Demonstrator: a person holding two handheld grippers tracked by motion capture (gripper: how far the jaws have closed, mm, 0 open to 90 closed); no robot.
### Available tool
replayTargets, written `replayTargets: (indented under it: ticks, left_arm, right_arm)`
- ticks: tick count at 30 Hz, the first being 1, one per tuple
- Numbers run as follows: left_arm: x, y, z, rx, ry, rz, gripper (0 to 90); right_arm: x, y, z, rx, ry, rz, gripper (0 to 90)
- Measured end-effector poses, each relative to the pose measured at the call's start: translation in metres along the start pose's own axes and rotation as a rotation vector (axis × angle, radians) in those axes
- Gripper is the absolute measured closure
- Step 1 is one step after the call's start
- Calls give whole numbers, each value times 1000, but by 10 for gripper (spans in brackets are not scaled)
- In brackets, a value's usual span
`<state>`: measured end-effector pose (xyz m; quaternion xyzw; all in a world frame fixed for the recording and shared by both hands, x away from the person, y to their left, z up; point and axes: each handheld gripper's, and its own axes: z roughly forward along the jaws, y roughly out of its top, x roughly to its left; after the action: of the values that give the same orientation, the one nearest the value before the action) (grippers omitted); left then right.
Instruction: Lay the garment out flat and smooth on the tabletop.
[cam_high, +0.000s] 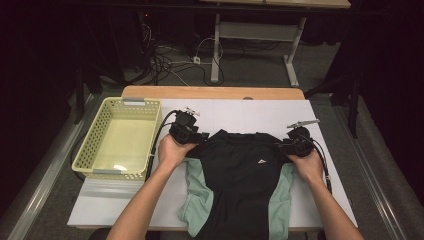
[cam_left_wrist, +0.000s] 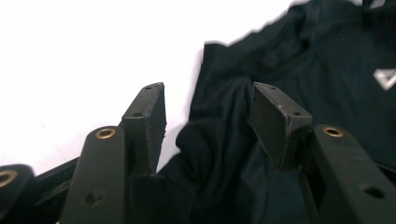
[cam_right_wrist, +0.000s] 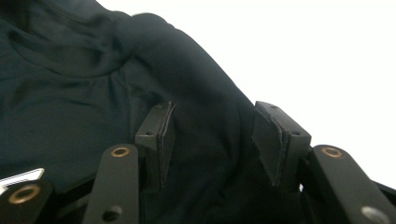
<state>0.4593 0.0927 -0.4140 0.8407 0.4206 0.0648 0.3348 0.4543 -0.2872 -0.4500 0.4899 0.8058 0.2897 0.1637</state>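
Lying flat on the table (cam_high: 240, 112), the black shirt (cam_high: 240, 175) has a shoulder between each claw — left claw (cam_left_wrist: 208, 112) and right claw (cam_right_wrist: 212, 128) both parted, gripping nothing.

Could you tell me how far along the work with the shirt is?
Done: the shirt lies spread on the table, collar away from the person. In hand: the left gripper and right gripper sit at its shoulders, jaws apart, cloth between them unpinched. Left: probably folding; the basket holds nothing.
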Motion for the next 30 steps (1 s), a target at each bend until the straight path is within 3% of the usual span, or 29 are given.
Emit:
replayTargets:
  ticks: [4, 8, 12, 14, 17, 20, 22, 25, 30]
  left_arm:
    - [1, -2, 20, 83, -26, 9, 430]
    - [4, -3, 38, 122, -54, -6, 424]
    - [9, -6, 48, 164, -51, -22, 440]
    - [7, -7, 48, 176, -34, 10, 493]
    - [6, -7, 47, 208, -61, 14, 680]
    - [5, -7, 46, 239, -82, 23, 829]
    - [2, -7, 44, 230, -60, 37, 842]
    - [2, -4, 33, 175, -37, 34, 845]
    - [13, 5, 11, 103, 13, 12, 847]
  right_arm:
    - [-1, -1, 7, 17, -6, 15, 487]
    - [-1, 0, 9, 20, -16, 4, 476]
    - [-3, 3, 11, 27, -20, 6, 464]
    - [-2, 5, 13, 37, -21, -2, 458]
    - [3, 8, 16, 47, -22, -33, 519]
    - [11, 11, 16, 65, 0, -74, 746]
    - [16, 15, 16, 100, 15, -107, 879]
    - [24, 21, 16, 125, -15, -160, 893]
    - [25, 33, 11, 63, -30, -152, 895]
